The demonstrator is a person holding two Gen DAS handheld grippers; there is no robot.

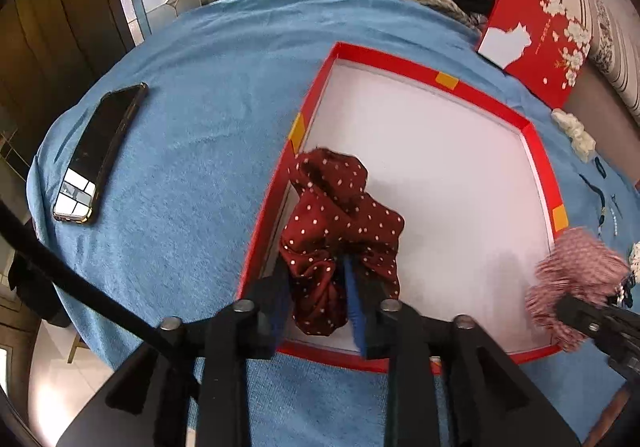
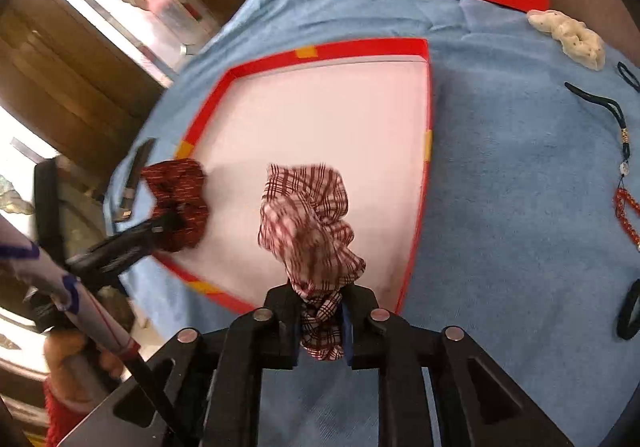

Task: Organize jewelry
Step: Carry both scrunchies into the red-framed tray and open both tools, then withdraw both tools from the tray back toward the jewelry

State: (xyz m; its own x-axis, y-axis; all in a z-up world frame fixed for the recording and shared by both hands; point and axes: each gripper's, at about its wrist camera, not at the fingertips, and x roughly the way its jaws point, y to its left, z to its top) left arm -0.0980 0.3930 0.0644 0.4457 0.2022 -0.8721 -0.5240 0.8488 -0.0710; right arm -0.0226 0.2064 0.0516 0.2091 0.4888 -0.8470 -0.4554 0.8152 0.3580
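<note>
Left wrist view: we see the left tool partly open, the dotted maroon scrunchie slack between its fingers and draped over the red box's near-left corner — likely a release. The right tool has its jaws slightly parted around the plaid scrunchie, which hangs over the white floor. Both go in together, we judge. Cords wait on the blue-covered bench.
</note>
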